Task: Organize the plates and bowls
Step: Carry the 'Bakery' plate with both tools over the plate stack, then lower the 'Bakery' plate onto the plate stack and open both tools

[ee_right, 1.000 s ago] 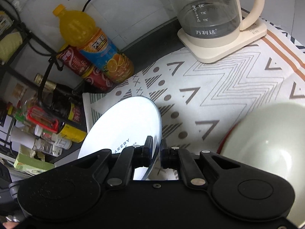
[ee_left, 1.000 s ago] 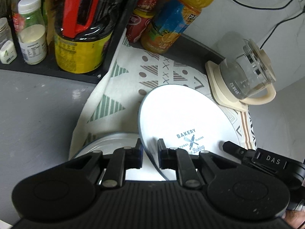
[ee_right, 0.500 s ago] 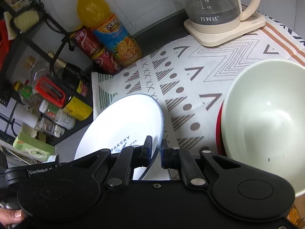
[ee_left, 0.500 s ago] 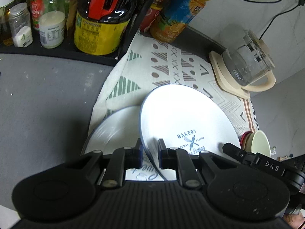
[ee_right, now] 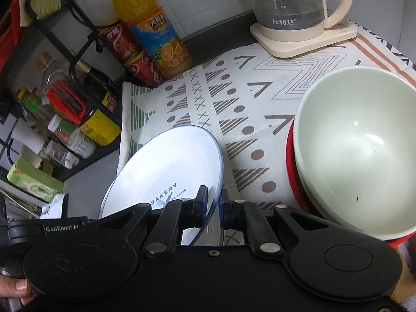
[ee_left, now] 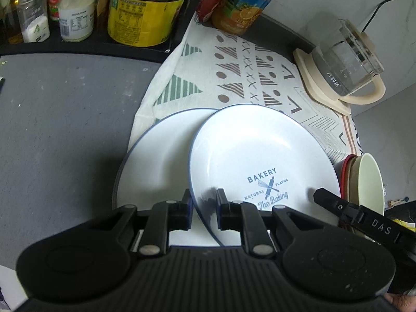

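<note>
Both grippers (ee_left: 204, 209) (ee_right: 214, 205) — plate (ee_left: 260, 156) rim between.

plate (ee_left: 262, 150) over second plate (ee_left: 156, 161) | bowls (ee_right: 356, 150) right

"BAKERY" on plate (ee_left: 262, 153)

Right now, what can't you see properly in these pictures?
- Second plate, left wrist view: the BAKERY plate and left gripper cover part of it.
- Red bowl, right wrist view: only a sliver shows under the pale green bowl.
- Kettle top: cut off by the edge.
</note>
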A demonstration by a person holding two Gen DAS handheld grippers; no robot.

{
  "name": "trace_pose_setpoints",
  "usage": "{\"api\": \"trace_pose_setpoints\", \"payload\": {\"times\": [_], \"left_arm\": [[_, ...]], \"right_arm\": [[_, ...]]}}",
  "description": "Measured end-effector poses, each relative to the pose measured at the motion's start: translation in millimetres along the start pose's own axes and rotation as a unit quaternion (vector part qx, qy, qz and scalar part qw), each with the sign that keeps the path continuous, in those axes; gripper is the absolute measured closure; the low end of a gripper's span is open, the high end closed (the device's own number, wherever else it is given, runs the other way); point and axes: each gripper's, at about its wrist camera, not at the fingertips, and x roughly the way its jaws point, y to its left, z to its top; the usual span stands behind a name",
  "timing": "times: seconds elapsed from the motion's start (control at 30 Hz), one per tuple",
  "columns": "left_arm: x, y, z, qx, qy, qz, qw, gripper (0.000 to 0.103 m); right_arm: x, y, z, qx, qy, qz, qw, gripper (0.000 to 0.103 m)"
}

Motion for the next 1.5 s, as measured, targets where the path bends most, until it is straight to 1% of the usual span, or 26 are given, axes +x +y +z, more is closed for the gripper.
{"api": "trace_pose_setpoints", "payload": {"times": [0.23,0.5,0.6,0.67,0.8,0.87,0.9,0.93,0.97,1.1,1.17,1.23,1.4,1.5], "left_arm": [[3,7,-7,-0.004,0.016,0.005,0.9999,0.087],[14,13,-15,-0.011,0.043,0.014,0.9989,0.086],[17,16,-17,-0.013,0.055,0.016,0.9983,0.085],[16,17,-16,-0.009,0.053,0.018,0.9984,0.085],[12,18,-13,-0.006,0.051,0.020,0.9985,0.084],[8,21,-10,-0.010,0.049,0.024,0.9985,0.072],[4,22,-9,-0.012,0.044,0.027,0.9986,0.069],[0,23,-8,-0.014,0.038,0.032,0.9987,0.062],[-5,24,-7,-0.014,0.033,0.034,0.9988,0.057],[-19,25,-3,-0.009,0.007,0.037,0.9992,0.050],[-25,26,-1,-0.009,-0.007,0.047,0.9988,0.043],[-26,27,0,-0.006,-0.019,0.054,0.9984,0.040],[-8,36,-4,-0.008,-0.007,0.066,0.9978,0.041],[3,41,-8,-0.011,0.006,0.072,0.9973,0.050]], "right_arm": [[3,5,-12,-0.024,0.011,-0.007,1.000,0.094],[6,0,-23,-0.021,0.029,-0.009,0.999,0.095],[5,3,-24,-0.017,0.022,-0.014,1.000,0.096],[6,3,-24,-0.015,0.017,-0.022,1.000,0.097],[7,-3,-22,0.006,0.014,-0.014,1.000,0.098],[7,-2,-22,0.004,0.013,-0.015,1.000,0.098],[7,-2,-22,0.004,0.013,-0.016,1.000,0.098],[7,-2,-22,0.004,0.013,-0.016,1.000,0.098],[7,-2,-22,0.001,0.013,-0.016,1.000,0.098],[9,9,-24,-0.034,0.012,-0.037,0.999,0.095],[11,12,-24,-0.044,0.015,-0.044,0.998,0.094],[13,13,-25,-0.049,0.017,-0.046,0.998,0.094],[18,17,-27,-0.065,0.021,-0.054,0.996,0.092],[22,22,-28,-0.077,0.025,-0.060,0.995,0.091]]}}
